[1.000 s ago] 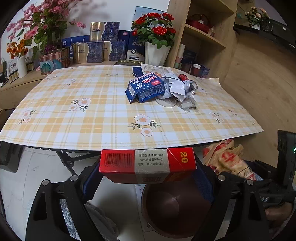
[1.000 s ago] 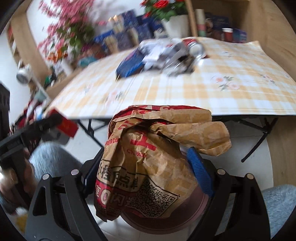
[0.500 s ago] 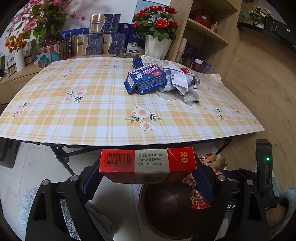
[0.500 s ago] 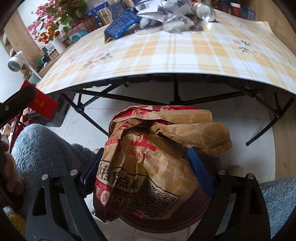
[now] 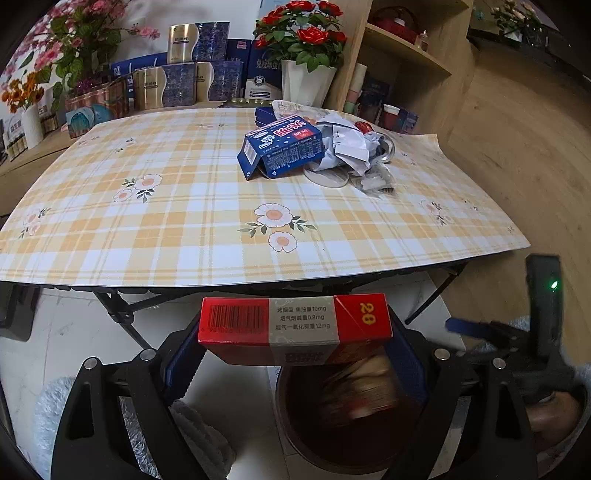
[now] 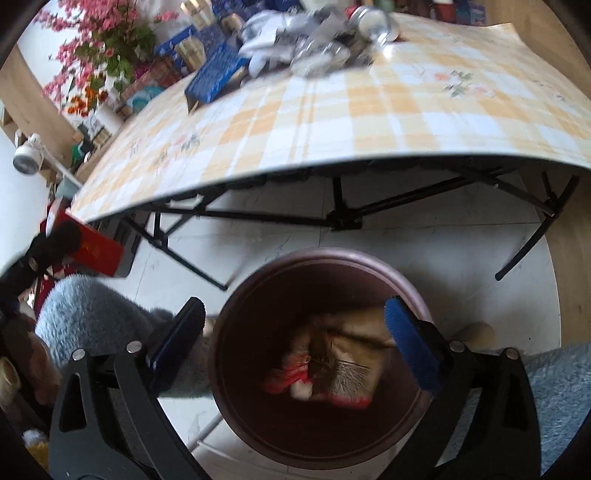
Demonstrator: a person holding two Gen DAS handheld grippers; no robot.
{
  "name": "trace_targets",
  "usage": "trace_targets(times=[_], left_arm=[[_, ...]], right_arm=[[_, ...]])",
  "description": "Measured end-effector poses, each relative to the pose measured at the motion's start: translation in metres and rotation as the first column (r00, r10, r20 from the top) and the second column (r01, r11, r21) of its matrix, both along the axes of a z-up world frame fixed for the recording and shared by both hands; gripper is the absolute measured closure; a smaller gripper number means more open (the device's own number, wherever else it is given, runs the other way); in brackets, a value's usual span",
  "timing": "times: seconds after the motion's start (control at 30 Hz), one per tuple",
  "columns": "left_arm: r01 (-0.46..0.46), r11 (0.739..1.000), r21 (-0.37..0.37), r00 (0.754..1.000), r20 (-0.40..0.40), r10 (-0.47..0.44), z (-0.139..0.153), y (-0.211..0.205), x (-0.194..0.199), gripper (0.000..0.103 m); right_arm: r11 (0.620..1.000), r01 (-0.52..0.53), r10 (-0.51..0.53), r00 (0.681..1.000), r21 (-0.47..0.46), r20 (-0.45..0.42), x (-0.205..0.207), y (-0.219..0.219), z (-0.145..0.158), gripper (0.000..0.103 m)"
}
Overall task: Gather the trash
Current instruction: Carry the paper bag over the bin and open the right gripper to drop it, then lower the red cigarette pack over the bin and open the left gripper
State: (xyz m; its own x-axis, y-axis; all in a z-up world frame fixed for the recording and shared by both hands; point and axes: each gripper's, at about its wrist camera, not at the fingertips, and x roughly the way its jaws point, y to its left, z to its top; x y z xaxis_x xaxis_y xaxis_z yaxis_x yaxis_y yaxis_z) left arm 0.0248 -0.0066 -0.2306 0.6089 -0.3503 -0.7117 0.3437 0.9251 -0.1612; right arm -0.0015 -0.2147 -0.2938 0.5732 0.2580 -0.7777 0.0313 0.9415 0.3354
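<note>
My left gripper (image 5: 293, 343) is shut on a red cigarette box (image 5: 295, 321), held crosswise just over a dark brown bin (image 5: 295, 435) on the floor. Directly above that bin (image 6: 255, 284) is my right gripper (image 6: 293, 314); its jaws are opening and nothing is between them. A crumpled brown paper bag (image 6: 332, 369) lies blurred inside the bin. On the plaid table sit a blue carton (image 5: 280, 147), crumpled white paper (image 5: 347, 144) and a metal can (image 6: 373, 18). The red box (image 6: 96, 251) also shows at the left of the right wrist view.
The plaid tablecloth's (image 5: 184, 221) front edge overhangs black folding legs (image 6: 343, 218) just behind the bin. A white vase of red roses (image 5: 306, 81), boxes and wooden shelves (image 5: 406, 55) stand at the back. Grey fuzzy fabric (image 6: 92, 314) flanks the bin.
The right gripper sank over the bin and opened, and the brown paper bag dropped out of it into the bin. The left gripper kept its hold on the red box.
</note>
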Motion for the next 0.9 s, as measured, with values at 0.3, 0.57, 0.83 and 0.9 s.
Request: trace_targets(times=[0.3, 0.57, 0.83, 0.9], left_arm=[[0.071, 0.994, 0.078, 0.997, -0.022, -0.069, -0.010, -0.020, -0.002, 0.017], [0.221, 0.969, 0.115, 0.975, -0.047, -0.217, -0.016, -0.062, -0.003, 0.017], [0.316, 0.931, 0.182, 0.946, -0.139, -0.293, -0.053, -0.088, -0.004, 0.017], [0.317, 0.932, 0.177, 0.944, -0.150, -0.293, -0.057, -0.088, -0.002, 0.017]], right_arm=[[0.981, 0.098, -0.035, 0.941, -0.170, 0.338, -0.032, -0.045, 0.075, 0.006], [0.979, 0.099, -0.038, 0.947, -0.177, 0.319, -0.024, -0.059, 0.058, 0.006], [0.986, 0.072, -0.032, 0.966, -0.147, 0.258, -0.011, -0.048, 0.040, 0.006], [0.986, 0.074, -0.034, 0.967, -0.150, 0.254, -0.011, -0.047, 0.037, 0.006]])
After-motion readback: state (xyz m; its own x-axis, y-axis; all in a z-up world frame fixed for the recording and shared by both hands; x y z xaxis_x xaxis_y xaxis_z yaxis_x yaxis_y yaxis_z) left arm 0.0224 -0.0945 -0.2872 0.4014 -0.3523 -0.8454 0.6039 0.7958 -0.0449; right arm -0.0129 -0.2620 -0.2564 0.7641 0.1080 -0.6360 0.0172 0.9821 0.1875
